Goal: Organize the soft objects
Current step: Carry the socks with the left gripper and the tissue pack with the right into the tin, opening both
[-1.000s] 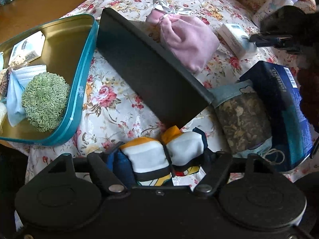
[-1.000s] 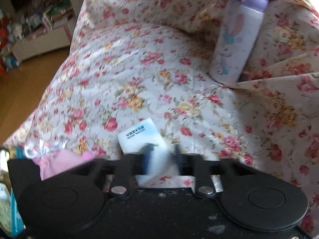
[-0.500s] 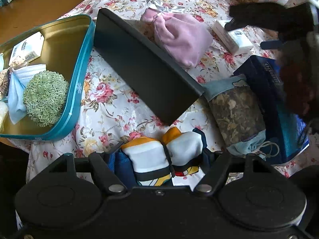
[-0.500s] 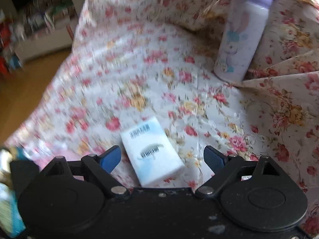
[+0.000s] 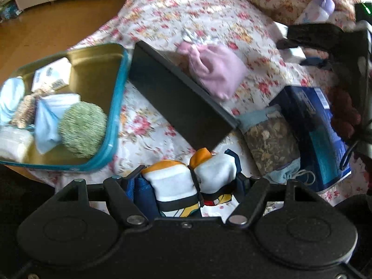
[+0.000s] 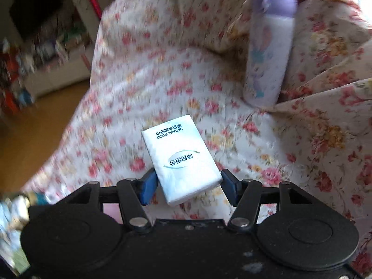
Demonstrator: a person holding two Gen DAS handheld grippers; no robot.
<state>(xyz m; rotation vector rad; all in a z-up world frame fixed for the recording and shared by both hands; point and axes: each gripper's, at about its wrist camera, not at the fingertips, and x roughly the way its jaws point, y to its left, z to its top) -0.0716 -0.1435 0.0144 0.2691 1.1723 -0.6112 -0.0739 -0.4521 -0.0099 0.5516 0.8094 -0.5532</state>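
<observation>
Your right claw [image 6: 187, 183] grips the tissue pack [image 6: 181, 160] by its near end, its long axis pointing forward and tipped left. Your left claw [image 5: 193, 181] is clenched on rolled socks [image 5: 173, 181]. The teal tin [image 5: 116, 107] lies left of both, across open bedspread [image 5: 148, 137]; its near rim is what you must clear.
</observation>
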